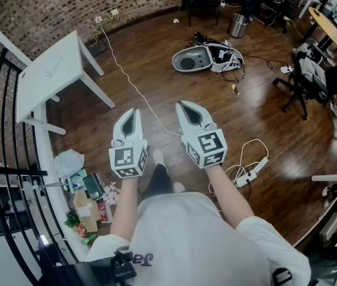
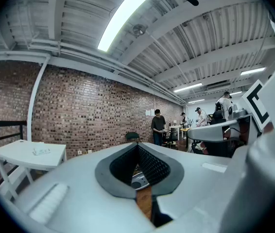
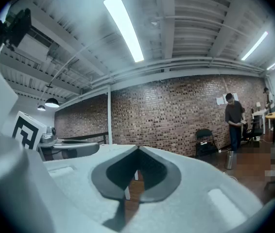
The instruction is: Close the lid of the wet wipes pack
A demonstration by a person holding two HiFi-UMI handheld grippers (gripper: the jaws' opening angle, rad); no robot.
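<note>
Checking all views: no wet wipes pack is identified, so the lid's state cannot be told. It may be hidden in the clutter pile beside the black railing at lower left, but this is not confirmed. The left gripper and right gripper are held side by side above the wooden floor. Each has its jaws pressed together, tips touching, nothing pinched.

Risks: the task is judged not started. A wrong item could be grabbed from the clutter if the pack is not located first. Feet could be caught on the white cable ahead or on the power strip to the right.

Room: open floor is available straight ahead. The left is bounded by the railing and the white tabletop, the right by an office chair.
</note>
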